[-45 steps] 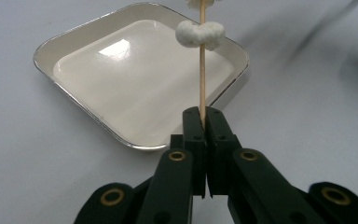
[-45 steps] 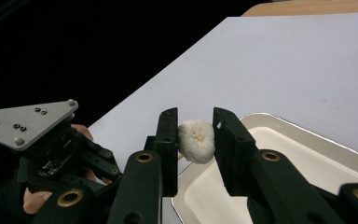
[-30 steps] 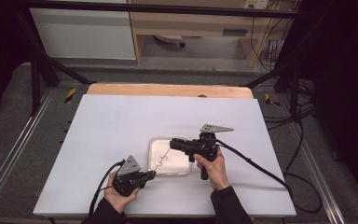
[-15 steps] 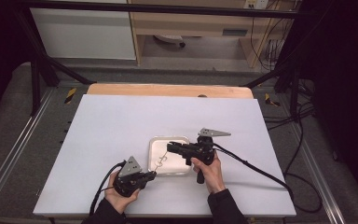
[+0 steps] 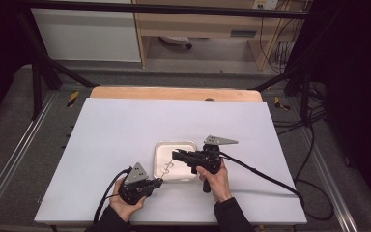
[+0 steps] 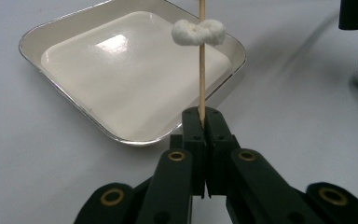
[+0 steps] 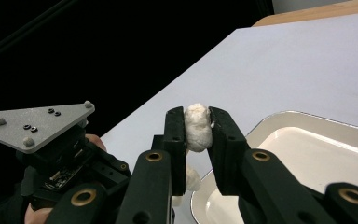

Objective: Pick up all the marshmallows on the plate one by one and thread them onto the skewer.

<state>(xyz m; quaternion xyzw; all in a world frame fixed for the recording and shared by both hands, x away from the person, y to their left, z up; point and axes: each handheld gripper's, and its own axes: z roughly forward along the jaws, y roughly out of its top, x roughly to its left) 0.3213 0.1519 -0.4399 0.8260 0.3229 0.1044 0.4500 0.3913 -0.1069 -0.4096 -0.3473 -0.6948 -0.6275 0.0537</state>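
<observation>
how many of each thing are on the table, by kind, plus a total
white tray: 1
wooden skewer: 1, held in the left gripper
white puffy pieces: 2, one threaded on the skewer, one pinched in the right gripper
grippers: 2
total: 6

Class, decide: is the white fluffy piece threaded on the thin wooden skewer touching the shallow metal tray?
Apart. The left gripper view shows the white fluffy piece on the skewer, raised above the tray.
</observation>
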